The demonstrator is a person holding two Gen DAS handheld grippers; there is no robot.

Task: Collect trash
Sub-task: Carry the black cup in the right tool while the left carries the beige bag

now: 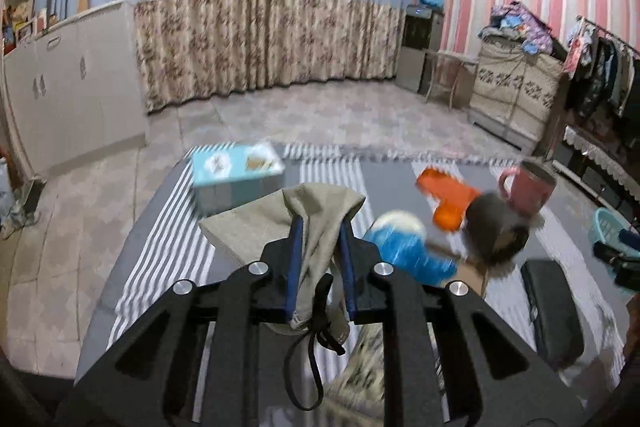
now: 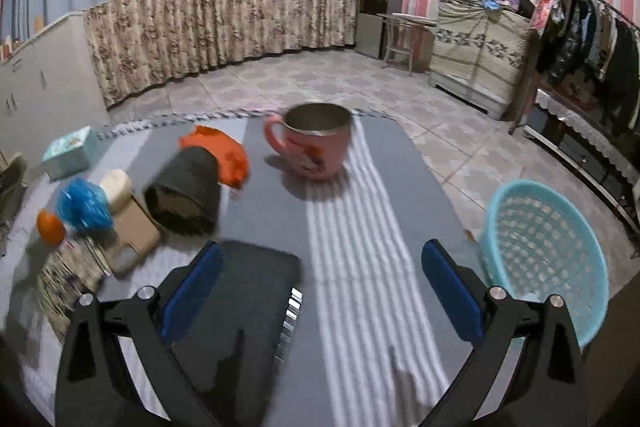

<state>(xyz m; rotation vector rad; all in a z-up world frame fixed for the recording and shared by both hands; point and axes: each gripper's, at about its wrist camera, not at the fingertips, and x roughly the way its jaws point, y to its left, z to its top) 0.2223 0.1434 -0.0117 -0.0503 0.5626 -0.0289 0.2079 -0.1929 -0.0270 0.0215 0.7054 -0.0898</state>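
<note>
Left gripper (image 1: 320, 227): pressed together on a beige cloth pouch (image 1: 316, 215), held raised above the striped table (image 1: 168, 227).
Right gripper (image 2: 320, 267): spread wide, nothing gripped.
Basket (image 2: 548, 251): seen just beside the table's right edge.

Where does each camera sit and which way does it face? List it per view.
Left wrist: behind the left tongs, facing the curtain across the table; only the tongs show, shut on a beige cloth.
Right wrist: behind the open right tongs, same heading; teal basket at right.
Shared: pink mug, orange item, tissue box.
</note>
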